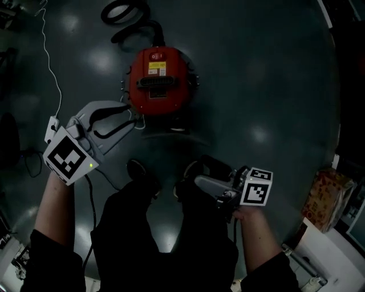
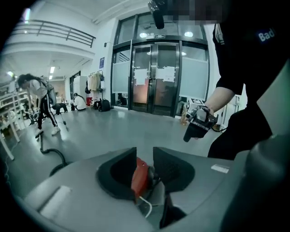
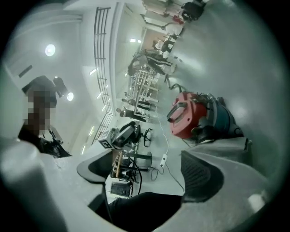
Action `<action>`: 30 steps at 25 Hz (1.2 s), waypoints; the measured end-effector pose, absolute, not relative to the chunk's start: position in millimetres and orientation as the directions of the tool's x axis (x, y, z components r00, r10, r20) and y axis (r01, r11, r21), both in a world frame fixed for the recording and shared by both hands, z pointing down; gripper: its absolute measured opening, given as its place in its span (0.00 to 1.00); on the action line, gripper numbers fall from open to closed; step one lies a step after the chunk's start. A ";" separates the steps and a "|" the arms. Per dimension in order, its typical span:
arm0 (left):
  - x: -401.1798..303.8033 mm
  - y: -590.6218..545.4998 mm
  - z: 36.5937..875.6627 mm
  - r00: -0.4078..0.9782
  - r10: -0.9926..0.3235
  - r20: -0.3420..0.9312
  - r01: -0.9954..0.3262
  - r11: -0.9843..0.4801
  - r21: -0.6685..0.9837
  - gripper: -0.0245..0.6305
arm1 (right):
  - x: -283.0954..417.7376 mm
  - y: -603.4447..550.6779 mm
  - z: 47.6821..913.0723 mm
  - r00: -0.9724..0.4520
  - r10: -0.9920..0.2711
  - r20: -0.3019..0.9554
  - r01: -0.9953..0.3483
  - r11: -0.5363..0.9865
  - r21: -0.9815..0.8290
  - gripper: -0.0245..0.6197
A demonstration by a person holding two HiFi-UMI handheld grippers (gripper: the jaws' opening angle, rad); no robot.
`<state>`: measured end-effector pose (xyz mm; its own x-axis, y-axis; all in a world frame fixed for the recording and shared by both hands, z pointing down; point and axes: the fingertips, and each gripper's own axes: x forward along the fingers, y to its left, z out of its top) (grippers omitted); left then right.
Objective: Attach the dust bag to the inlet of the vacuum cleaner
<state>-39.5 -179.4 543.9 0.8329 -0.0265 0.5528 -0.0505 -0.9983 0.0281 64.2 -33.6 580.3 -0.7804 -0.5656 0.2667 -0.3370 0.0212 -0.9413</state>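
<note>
The red vacuum cleaner (image 1: 157, 80) stands on the dark floor straight ahead, its round top facing up and a black hose (image 1: 125, 14) coiled behind it. No dust bag shows in any view. My left gripper (image 1: 132, 116) hangs just left of the vacuum, open, with nothing held. In the left gripper view (image 2: 144, 154) the vacuum (image 2: 139, 177) shows through the gap between the jaws, further off. My right gripper (image 1: 191, 178) is lower, over the person's legs, also open and empty. In the right gripper view (image 3: 145, 170) the vacuum (image 3: 188, 115) lies ahead at the upper right.
A white cable runs to a power strip (image 1: 52, 122) on the floor at the left. A printed box (image 1: 325, 197) and white gear sit at the right edge. The person's black-clad legs (image 1: 165, 228) fill the foreground. Another person (image 2: 43, 97) walks far off, near glass doors (image 2: 156, 77).
</note>
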 end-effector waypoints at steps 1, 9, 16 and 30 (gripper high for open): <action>-42.8 -168.2 532.0 0.837 -0.028 0.546 -0.071 -0.996 0.059 0.22 | 54.6 -26.0 565.8 -0.789 -0.554 0.264 -0.334 0.027 -0.942 0.76; -79.9 -93.9 413.9 0.897 -0.082 0.434 -0.194 -0.956 0.219 0.21 | 19.0 13.8 449.5 -0.750 -0.605 0.268 -0.352 0.022 -0.936 0.76; -119.0 -47.5 340.4 0.904 -0.120 0.410 -0.231 -0.945 0.233 0.20 | -13.9 19.6 356.2 -0.718 -0.652 0.243 -0.400 0.102 -0.911 0.76; -75.5 66.4 239.3 0.903 -0.352 0.245 -0.419 -0.846 0.329 0.15 | -11.4 78.5 270.4 -0.769 -0.605 0.208 -0.594 0.555 -0.583 0.57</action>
